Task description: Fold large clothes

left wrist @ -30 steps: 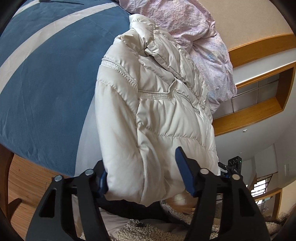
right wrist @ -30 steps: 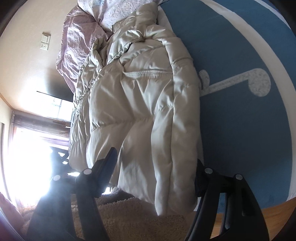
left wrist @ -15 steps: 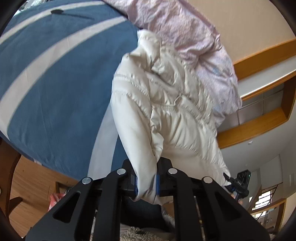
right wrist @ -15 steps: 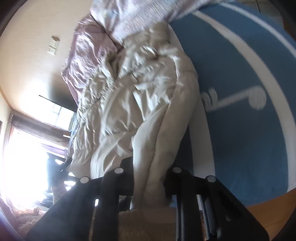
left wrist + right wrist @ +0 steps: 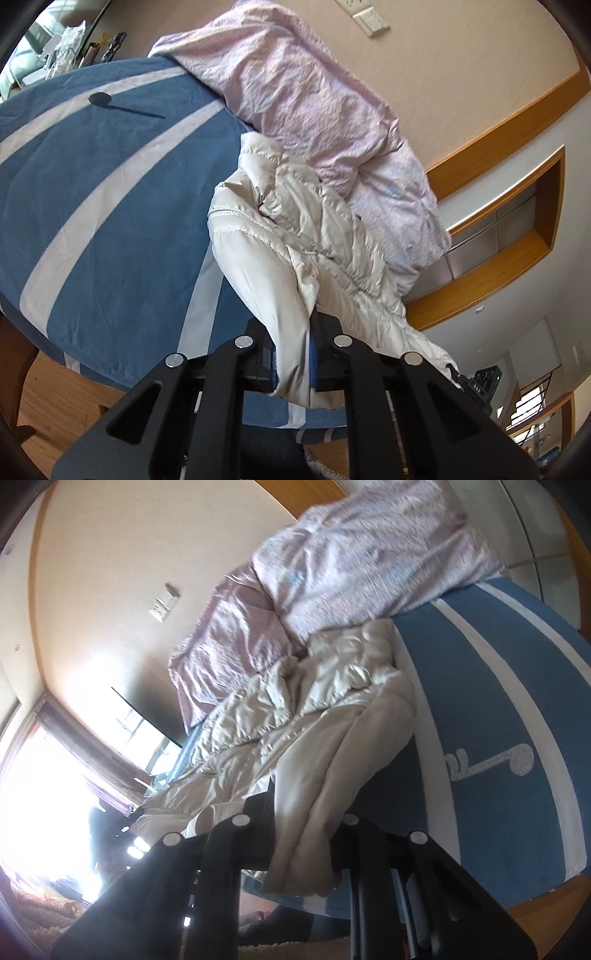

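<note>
I am at the lift that starts a fold: both grippers have the near hem of the cream puffer jacket (image 5: 295,236) and, as I judge it, the hem now has to travel over the body of the garment toward its collar.

My left gripper (image 5: 291,363) is pressed together on a bunched corner of the jacket; the blue pads (image 5: 272,363) squeeze the padded cloth from both sides, and a short tail of it hangs below them. My right gripper (image 5: 303,834) is likewise pinching the jacket at the other corner of the hem, a thick gather of fabric running down between its dark fingers. That view is blurred, so I cannot tell how deep the bite goes.

The jacket lies on the blue bedspread with white stripes (image 5: 110,206), its collar end against the pink quilt (image 5: 314,96) heaped along the wall side of the bedspread. From the bedspread's near edge the garment rises off the surface to the two grippers, so the hem is clear of the bed while the upper half rests on it.

The next move calls, I think, for carrying both corners level and together toward the pink quilt, keeping the hem taut between them so the puffy layers do not slump sideways off the bedspread.
</note>
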